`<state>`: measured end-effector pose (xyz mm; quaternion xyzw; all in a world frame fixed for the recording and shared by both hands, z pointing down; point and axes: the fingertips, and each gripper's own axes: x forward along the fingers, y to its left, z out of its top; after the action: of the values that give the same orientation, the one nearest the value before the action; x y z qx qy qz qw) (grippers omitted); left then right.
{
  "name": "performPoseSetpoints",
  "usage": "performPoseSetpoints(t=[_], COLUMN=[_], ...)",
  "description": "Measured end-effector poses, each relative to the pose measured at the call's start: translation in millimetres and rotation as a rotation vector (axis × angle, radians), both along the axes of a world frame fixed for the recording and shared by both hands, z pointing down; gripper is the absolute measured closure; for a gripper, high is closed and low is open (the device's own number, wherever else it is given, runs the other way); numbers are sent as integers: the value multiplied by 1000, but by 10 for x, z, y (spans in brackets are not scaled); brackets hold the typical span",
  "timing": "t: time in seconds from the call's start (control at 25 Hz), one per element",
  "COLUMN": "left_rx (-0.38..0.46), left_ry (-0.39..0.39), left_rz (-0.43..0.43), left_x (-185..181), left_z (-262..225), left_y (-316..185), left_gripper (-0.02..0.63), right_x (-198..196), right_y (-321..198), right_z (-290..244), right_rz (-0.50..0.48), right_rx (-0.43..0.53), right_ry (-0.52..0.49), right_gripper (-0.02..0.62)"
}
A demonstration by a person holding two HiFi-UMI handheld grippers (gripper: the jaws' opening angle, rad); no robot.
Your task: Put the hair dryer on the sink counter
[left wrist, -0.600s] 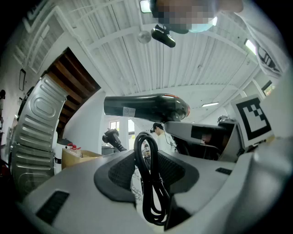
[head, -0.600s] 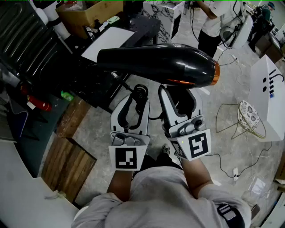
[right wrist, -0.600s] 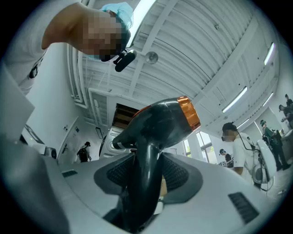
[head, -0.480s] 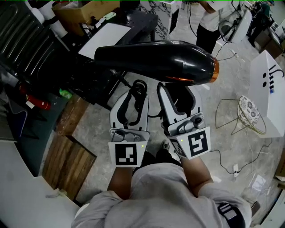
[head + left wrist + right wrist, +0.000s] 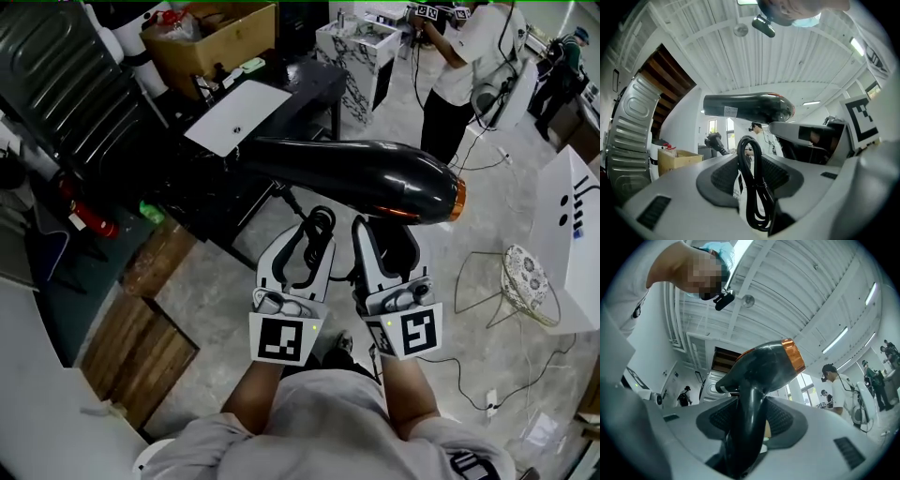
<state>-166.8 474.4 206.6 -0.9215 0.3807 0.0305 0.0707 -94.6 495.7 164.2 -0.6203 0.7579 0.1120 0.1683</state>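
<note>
Over a grey workshop floor (image 5: 216, 281), we hold the black hair dryer (image 5: 356, 173) aloft: right gripper (image 5: 385, 242) clamped on its handle (image 5: 747, 427), left gripper (image 5: 307, 242) pinching its coiled cord (image 5: 752, 187) (orange-ringed end rightward).

1. We have the hair dryer (image 5: 356, 173) lying crosswise above both grippers, its handle between the right gripper's (image 5: 384, 236) jaws.
2. Its coiled cord (image 5: 319, 223) sits between the left gripper's (image 5: 312, 236) jaws, just left of the handle.
3. Beyond the dryer, a flat panel (image 5: 239, 114) lies on a table (image 5: 300, 80), with a cardboard box (image 5: 220, 33) behind it.
4. Far right, a wire stool (image 5: 523, 270) stands beside a cabinet (image 5: 574, 234).
</note>
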Motion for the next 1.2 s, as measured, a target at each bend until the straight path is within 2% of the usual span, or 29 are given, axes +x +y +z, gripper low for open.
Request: performPoseSetpoints(t=[0.4, 0.76, 1.2], left_rx=[12, 1, -17], left_ry=[-20, -49, -73], left_rz=[-23, -62, -98], left_x=[421, 618, 582], left_z=[12, 108, 206], left_y=[136, 218, 80], left_gripper=[443, 443, 443], right_x=[423, 660, 696], right_y=[116, 133, -25], right_z=[17, 136, 246], right_rz=[-13, -38, -51], right_rx=[0, -5, -29], right_ry=[0, -24, -59], right_gripper=[397, 399, 399])
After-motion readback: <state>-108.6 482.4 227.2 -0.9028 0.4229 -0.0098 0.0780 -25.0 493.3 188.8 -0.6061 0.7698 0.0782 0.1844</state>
